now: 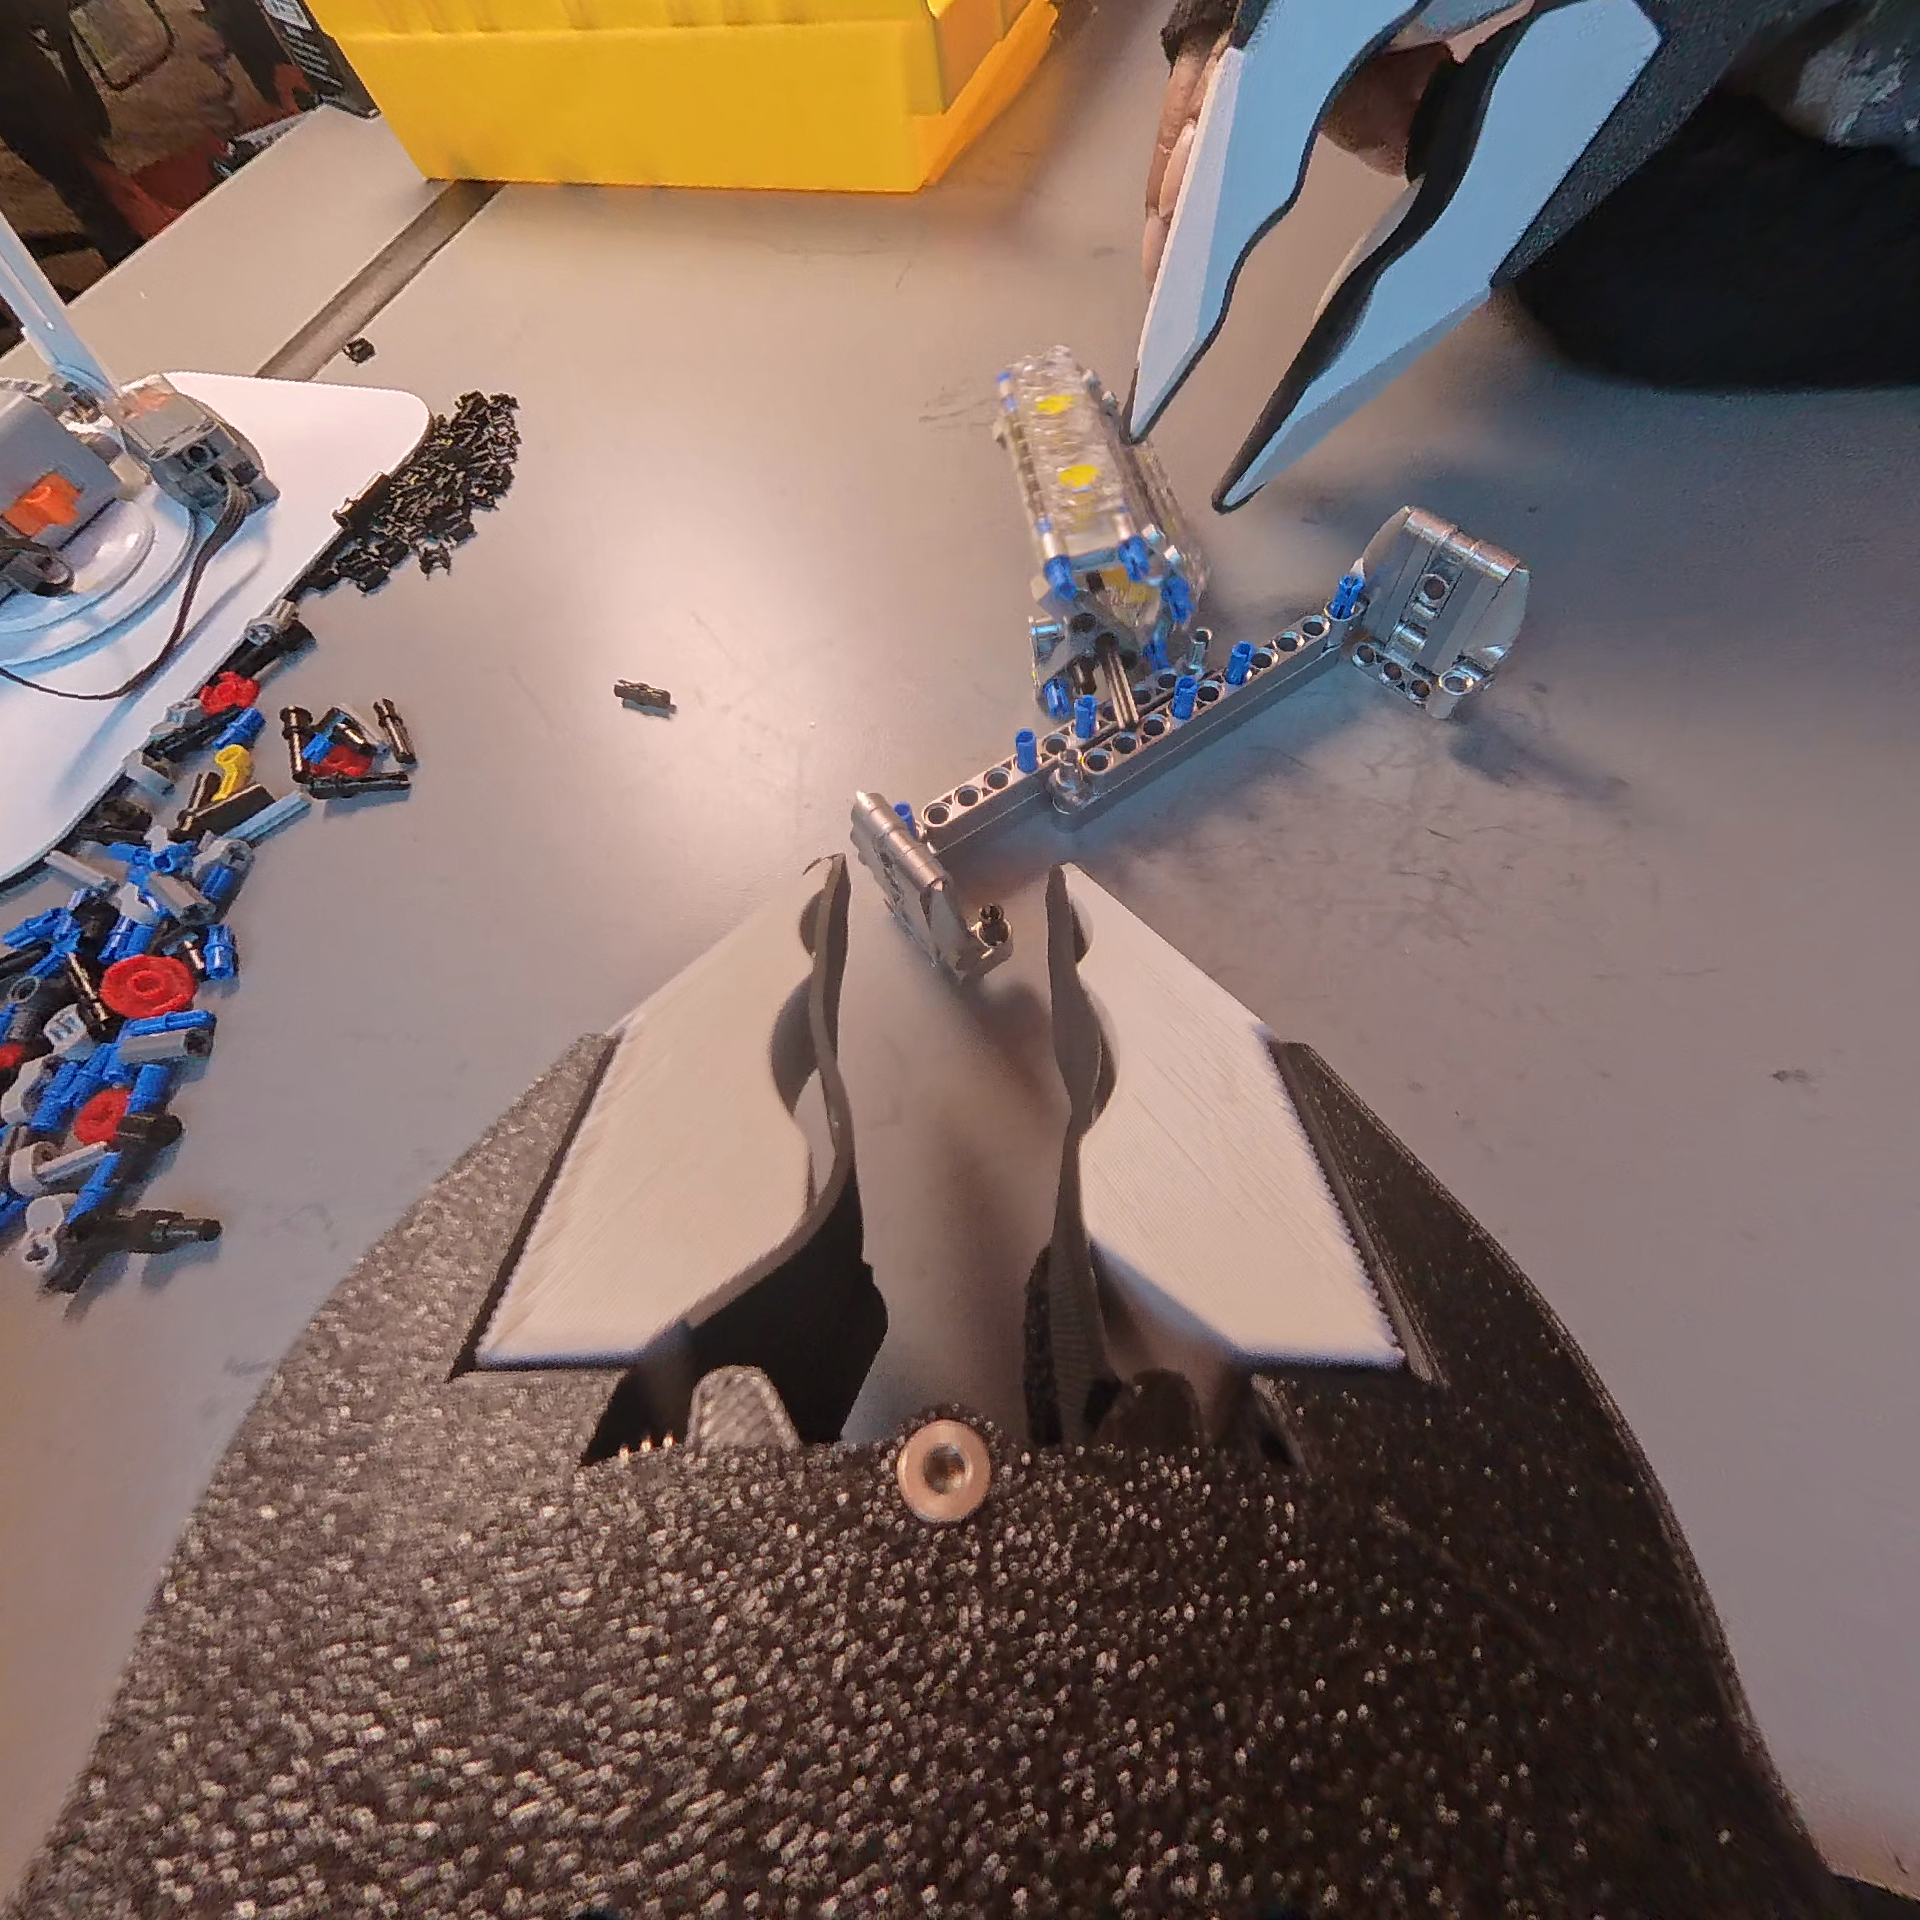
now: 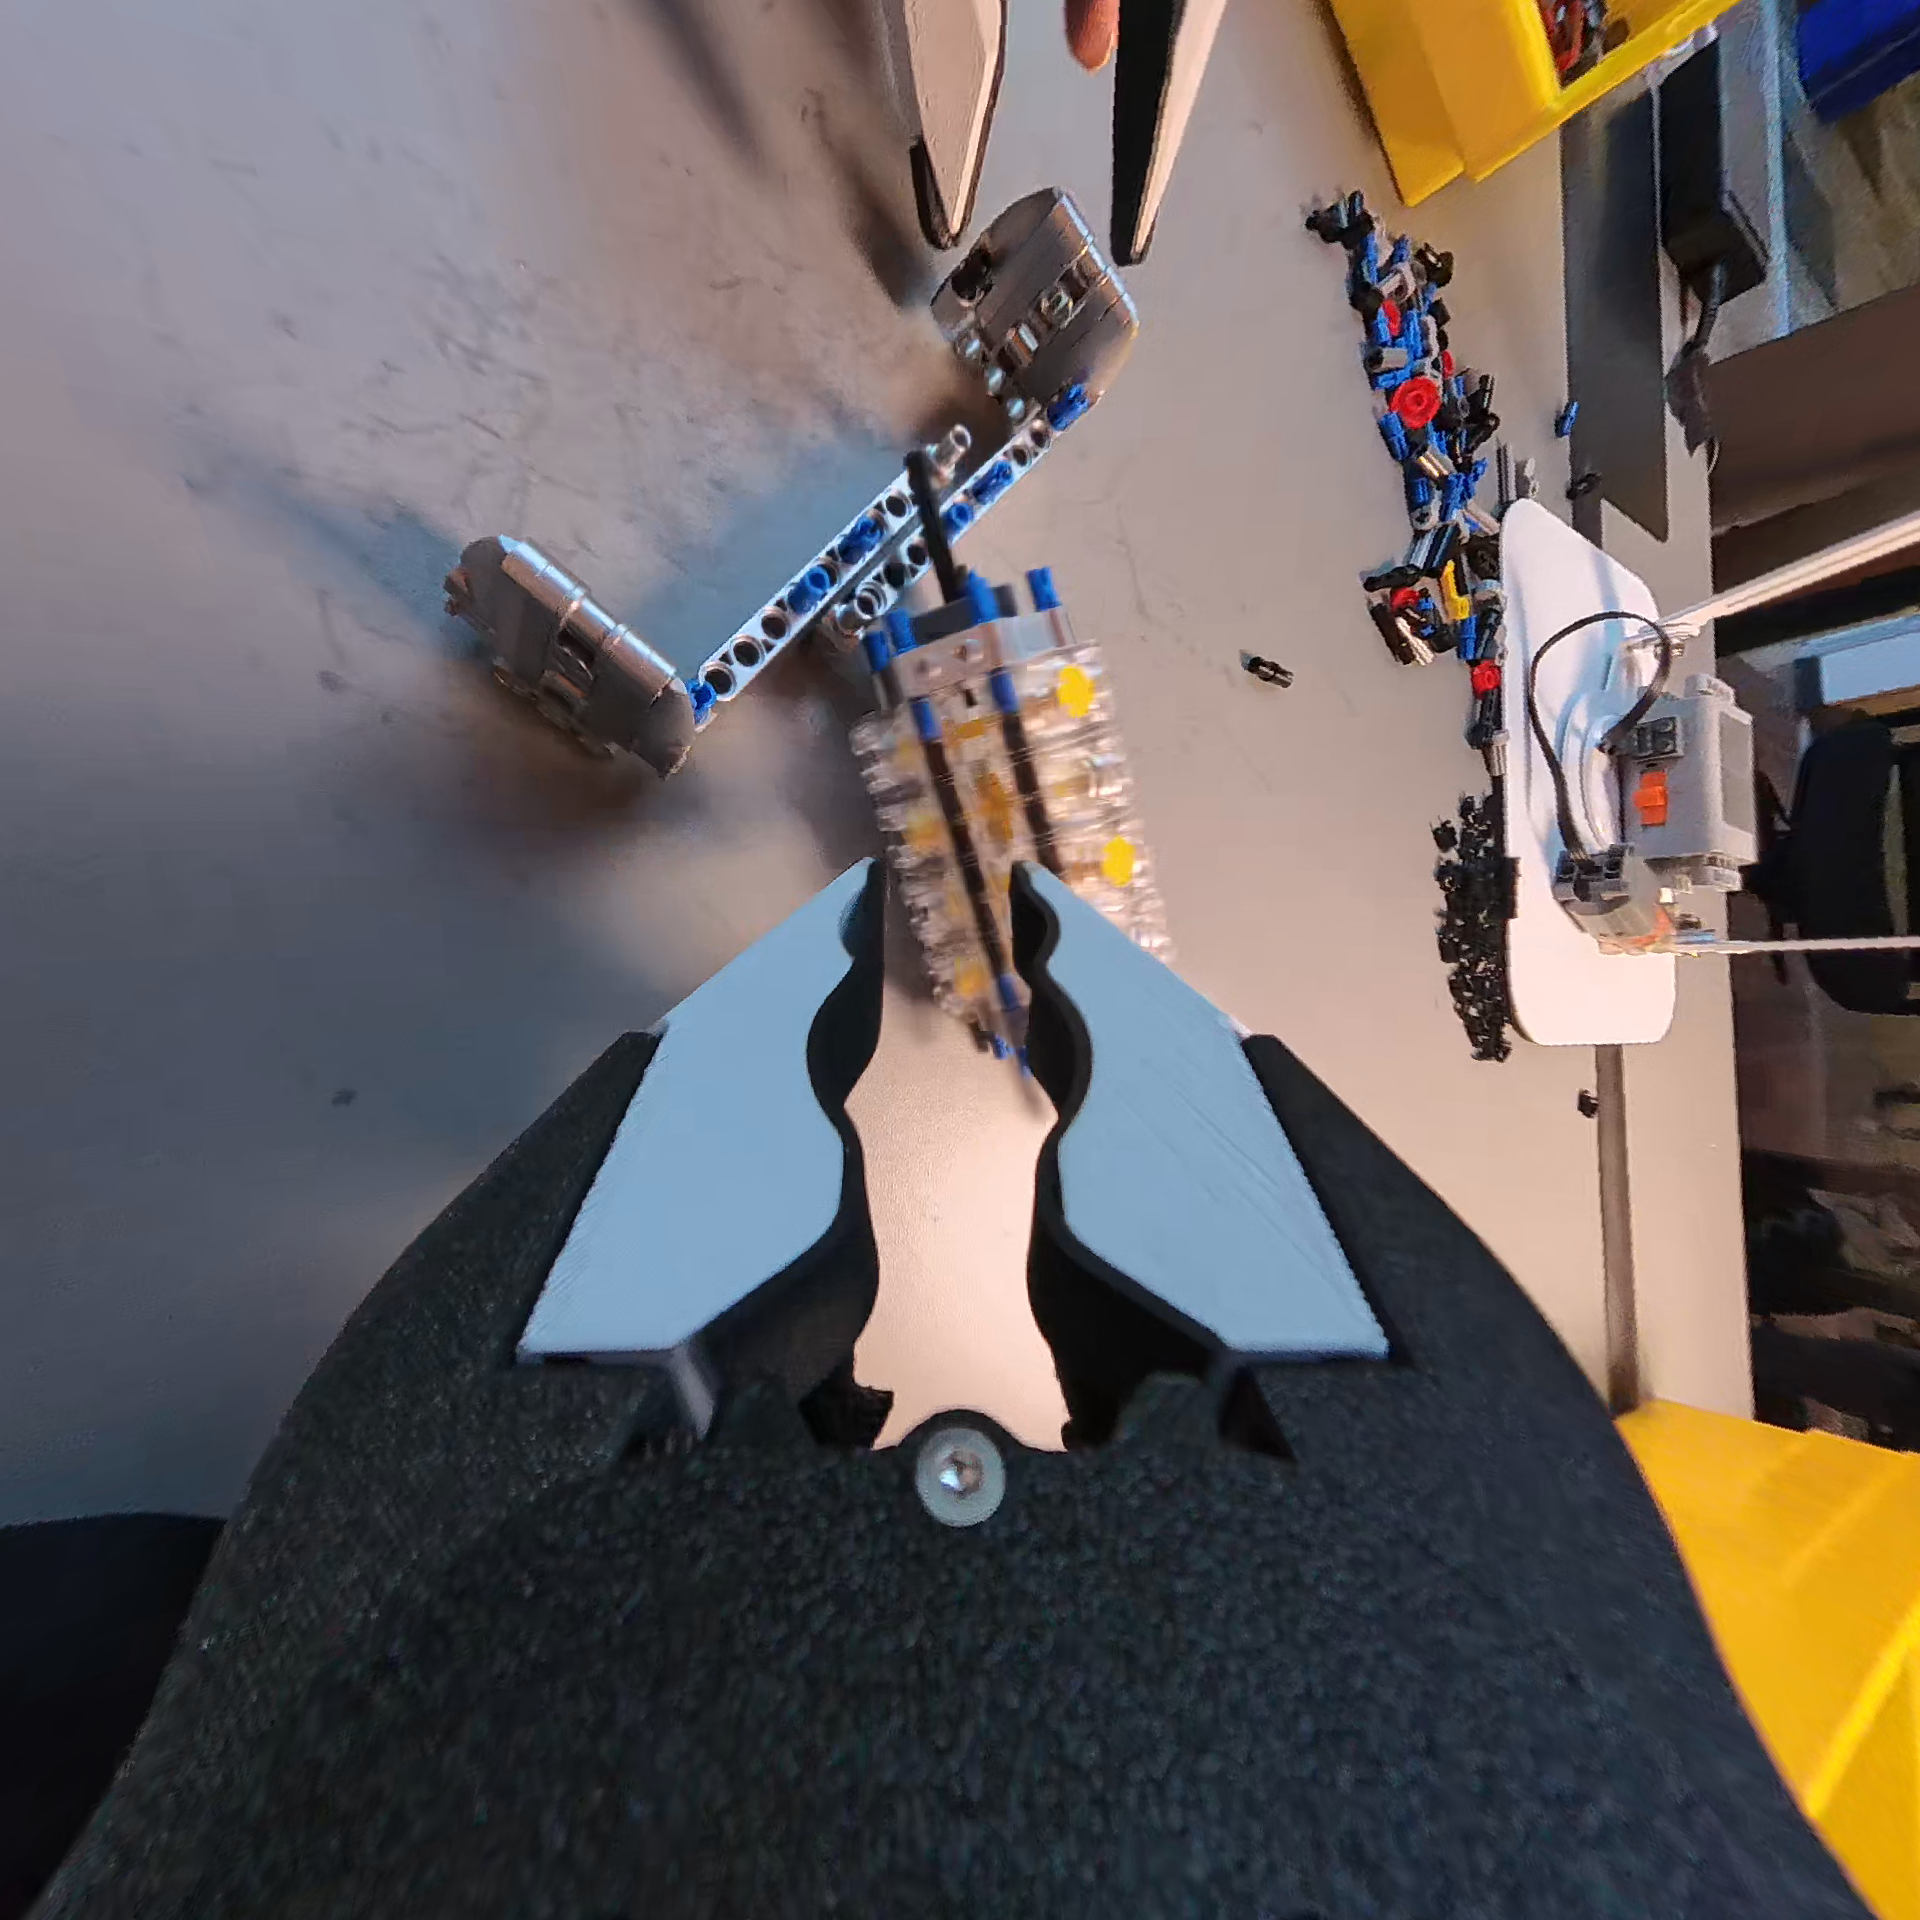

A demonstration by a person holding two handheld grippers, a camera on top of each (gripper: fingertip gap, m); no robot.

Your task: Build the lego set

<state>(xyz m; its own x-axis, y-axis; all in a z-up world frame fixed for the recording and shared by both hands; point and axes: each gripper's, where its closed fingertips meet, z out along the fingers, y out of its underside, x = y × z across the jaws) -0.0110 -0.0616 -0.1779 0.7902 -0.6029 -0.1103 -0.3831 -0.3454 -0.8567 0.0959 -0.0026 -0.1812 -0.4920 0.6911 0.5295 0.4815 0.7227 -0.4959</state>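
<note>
Left wrist view: left tool (image 1: 948, 883) released, fingers spread, hovering over grey end bracket (image 1: 920, 899) of perforated beam (image 1: 1132, 717) on grey surface (image 1: 623, 468). Clear ribbed cylinder (image 1: 1091, 499) stands at beam's middle; right tool (image 1: 1179, 462) near its far end. Loose blue, black, red parts (image 1: 135, 935) well left of beam.

Right wrist view: right tool (image 2: 951, 878) released, tips straddling clear cylinder (image 2: 997, 790), contact unclear. Beam (image 2: 831, 582) beyond cylinder; left tool (image 2: 1039, 239) past beam. Yellow bin (image 2: 1455, 94) far right of beam.
</note>
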